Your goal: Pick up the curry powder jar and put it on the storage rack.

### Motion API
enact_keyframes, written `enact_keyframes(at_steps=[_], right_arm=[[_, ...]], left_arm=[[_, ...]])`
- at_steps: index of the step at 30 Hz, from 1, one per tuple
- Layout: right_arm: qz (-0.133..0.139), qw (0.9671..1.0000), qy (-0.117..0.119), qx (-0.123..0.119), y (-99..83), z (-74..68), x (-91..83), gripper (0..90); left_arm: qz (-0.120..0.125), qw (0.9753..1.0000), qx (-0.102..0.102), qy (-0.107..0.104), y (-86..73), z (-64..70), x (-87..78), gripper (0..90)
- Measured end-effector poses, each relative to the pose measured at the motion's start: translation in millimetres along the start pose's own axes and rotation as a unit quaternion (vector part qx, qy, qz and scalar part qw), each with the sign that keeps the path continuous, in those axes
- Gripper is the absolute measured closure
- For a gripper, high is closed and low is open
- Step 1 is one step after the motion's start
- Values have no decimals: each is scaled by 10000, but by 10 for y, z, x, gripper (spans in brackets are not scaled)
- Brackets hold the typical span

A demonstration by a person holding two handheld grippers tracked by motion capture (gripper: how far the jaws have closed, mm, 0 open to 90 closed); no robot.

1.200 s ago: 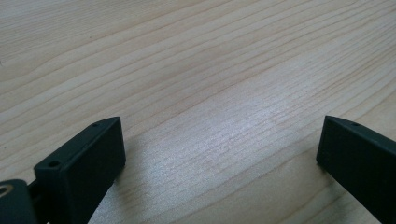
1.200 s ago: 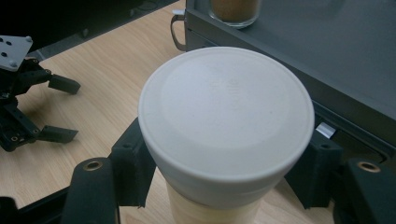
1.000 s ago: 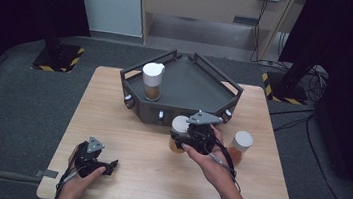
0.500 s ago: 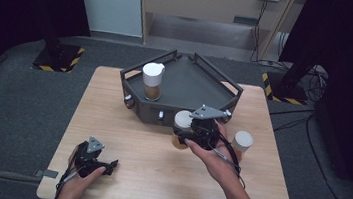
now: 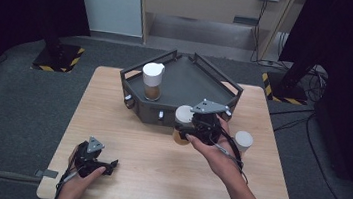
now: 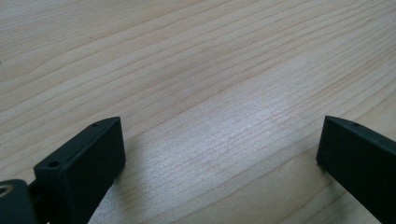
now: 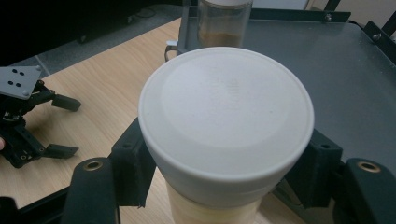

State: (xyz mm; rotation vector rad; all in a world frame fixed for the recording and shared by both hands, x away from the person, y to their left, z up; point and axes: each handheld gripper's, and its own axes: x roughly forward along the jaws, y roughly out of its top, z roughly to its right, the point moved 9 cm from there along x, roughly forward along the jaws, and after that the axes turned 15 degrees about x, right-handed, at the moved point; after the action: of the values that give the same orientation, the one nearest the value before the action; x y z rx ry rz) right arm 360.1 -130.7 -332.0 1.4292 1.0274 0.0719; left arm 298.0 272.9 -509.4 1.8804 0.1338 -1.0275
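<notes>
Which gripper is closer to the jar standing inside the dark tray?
Right. The right gripper sits at the tray's front edge, near the jar; the left gripper rests at the table's near corner.

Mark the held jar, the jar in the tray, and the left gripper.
held jar (image 7: 226, 112), right gripper view, on its white lid
jar in the tray (image 5: 152, 80), high view, body
left gripper (image 5: 110, 165), high view, between fingertips

We see a wooden table on a grey carpet floor. Behind it stands a pale wall panel and a light wooden cabinet. The sides are dark.
</notes>
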Motion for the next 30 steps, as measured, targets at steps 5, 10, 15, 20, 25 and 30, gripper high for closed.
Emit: enact_keyframes(at_steps=[5,10,15,20,25,30], right_arm=[[0,10000,-11,-34,57,5,-19,341],[36,10000,-20,-39,114,5,-50,341],[45,10000,-25,-63,158,9,-66,341],[32,10000,-33,-56,195,24,-71,341],[22,10000,-82,2,235,34,-71,341],[49,10000,-58,5,273,38,-62,341]], left_arm=[[0,10000,0,0,0,0,0,0],[0,10000,-1,0,0,0,0,0],[0,10000,0,0,0,0,0,0],[1,10000,-2,0,0,0,0,0],[0,10000,-1,-1,0,0,0,0],[-1,10000,0,-2,0,0,0,0]])
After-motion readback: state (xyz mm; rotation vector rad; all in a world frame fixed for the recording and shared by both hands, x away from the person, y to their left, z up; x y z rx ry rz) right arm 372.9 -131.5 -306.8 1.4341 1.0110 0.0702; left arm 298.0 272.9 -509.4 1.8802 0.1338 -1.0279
